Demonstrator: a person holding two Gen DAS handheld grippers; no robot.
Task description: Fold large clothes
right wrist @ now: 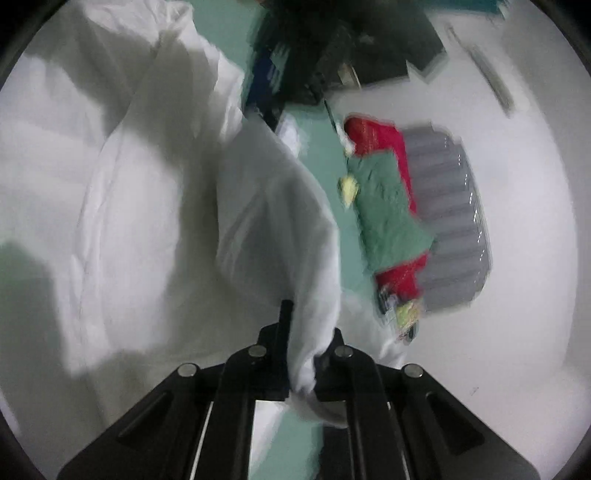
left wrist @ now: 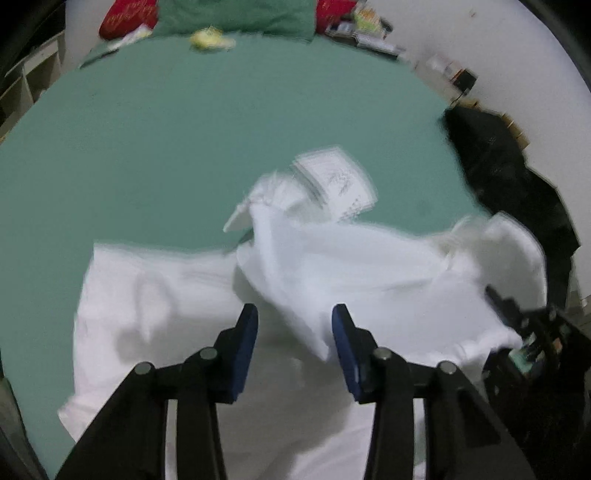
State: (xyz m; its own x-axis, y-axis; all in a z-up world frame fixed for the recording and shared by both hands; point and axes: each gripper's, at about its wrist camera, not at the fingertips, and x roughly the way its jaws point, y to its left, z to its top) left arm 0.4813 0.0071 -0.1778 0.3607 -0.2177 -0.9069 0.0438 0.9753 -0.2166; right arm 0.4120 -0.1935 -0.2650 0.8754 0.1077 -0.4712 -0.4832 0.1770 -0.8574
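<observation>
A large white garment (left wrist: 207, 295) lies crumpled on the green bed sheet (left wrist: 221, 129), with a white paper tag (left wrist: 336, 181) at its far edge. My left gripper (left wrist: 294, 317) is open just above the cloth, its blue pads (left wrist: 245, 343) apart and empty. My right gripper (right wrist: 306, 332) is shut on a fold of the white garment (right wrist: 280, 221) and holds it lifted, so the cloth hangs from the jaws. The right gripper also shows at the right edge of the left wrist view (left wrist: 517, 314). Both views are motion-blurred.
A green pillow (left wrist: 236, 14) and red cushions (left wrist: 129, 18) lie at the head of the bed, with a yellow object (left wrist: 210, 38). A black garment (left wrist: 509, 177) is at the bed's right side. A grey ribbed headboard (right wrist: 450, 221) shows in the right wrist view.
</observation>
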